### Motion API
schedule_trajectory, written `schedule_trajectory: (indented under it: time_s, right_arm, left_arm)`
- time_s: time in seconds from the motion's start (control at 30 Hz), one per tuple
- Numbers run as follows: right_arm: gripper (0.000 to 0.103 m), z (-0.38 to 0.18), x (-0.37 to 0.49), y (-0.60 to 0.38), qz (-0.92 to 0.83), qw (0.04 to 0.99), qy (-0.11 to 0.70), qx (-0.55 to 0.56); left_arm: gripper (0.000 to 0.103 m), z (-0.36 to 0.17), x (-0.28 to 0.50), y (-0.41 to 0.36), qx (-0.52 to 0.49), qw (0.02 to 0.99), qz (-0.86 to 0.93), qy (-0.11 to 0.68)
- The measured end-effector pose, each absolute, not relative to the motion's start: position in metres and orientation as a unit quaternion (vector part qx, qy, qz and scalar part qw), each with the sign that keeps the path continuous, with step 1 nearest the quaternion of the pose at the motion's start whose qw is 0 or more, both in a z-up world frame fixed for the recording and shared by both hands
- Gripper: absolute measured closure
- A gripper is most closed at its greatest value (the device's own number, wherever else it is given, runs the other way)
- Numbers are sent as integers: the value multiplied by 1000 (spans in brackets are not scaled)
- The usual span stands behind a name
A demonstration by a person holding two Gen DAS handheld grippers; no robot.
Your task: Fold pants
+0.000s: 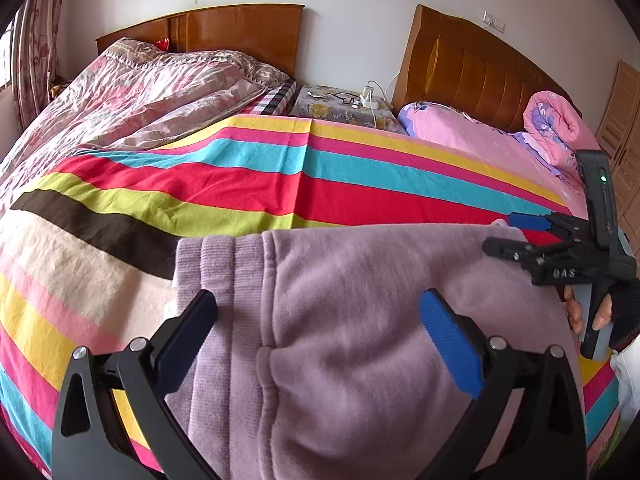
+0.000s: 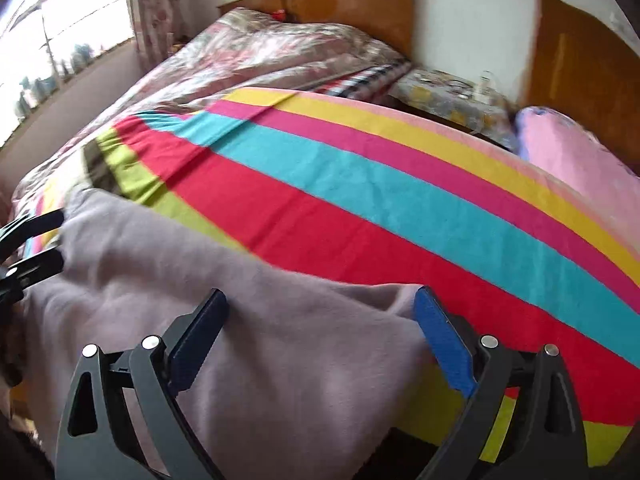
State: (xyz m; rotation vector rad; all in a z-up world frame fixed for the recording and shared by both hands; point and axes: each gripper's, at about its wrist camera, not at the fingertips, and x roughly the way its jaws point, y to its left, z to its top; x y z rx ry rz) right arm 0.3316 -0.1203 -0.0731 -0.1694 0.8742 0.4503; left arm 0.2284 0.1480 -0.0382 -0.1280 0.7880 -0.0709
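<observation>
Lilac fleece pants (image 1: 340, 320) lie folded on the striped bedsheet (image 1: 240, 184), ribbed waistband at the far left edge. My left gripper (image 1: 320, 312) is open, its jaws spread wide over the pants near the waistband, holding nothing. My right gripper (image 2: 320, 308) is open too, hovering over the pants' right end (image 2: 240, 340); it also shows in the left wrist view (image 1: 508, 236), at the pants' far right corner. The left gripper's fingers (image 2: 36, 236) show at the left edge of the right wrist view, by the pants' far end.
The striped sheet (image 2: 360, 200) covers the bed. A floral quilt (image 1: 140, 92) lies at the back left. A pink pillow (image 1: 460, 132) and rolled blanket (image 1: 556, 120) sit at the back right. A bedside stand (image 1: 344, 108) with cables stands between two wooden headboards.
</observation>
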Motion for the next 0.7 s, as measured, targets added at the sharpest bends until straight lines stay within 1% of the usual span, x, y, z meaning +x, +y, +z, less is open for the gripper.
schedule_trajectory:
  time_s: [0.1, 0.2, 0.33, 0.43, 0.53, 0.7]
  right_arm:
    - [11, -48, 320, -105, 250, 886, 387, -58]
    - [10, -34, 302, -59, 304, 869, 377, -102]
    - [10, -45, 287, 17, 375, 823, 393, -166]
    - [10, -59, 285, 66, 379, 806, 399, -219]
    - [9, -58, 292, 86, 363, 803, 415, -228]
    - [8, -38, 279, 79, 356, 810, 402, -236]
  left_arm:
    - [2, -31, 203, 153, -32, 927, -10, 372]
    - [1, -33, 170, 166, -4, 931, 19, 365]
    - [1, -45, 134, 202, -48, 919, 52, 387]
    - [1, -50, 118, 220, -74, 914, 61, 393]
    - [1, -43, 110, 223, -67, 917, 67, 388]
    - [1, -34, 104, 218, -63, 922, 57, 377]
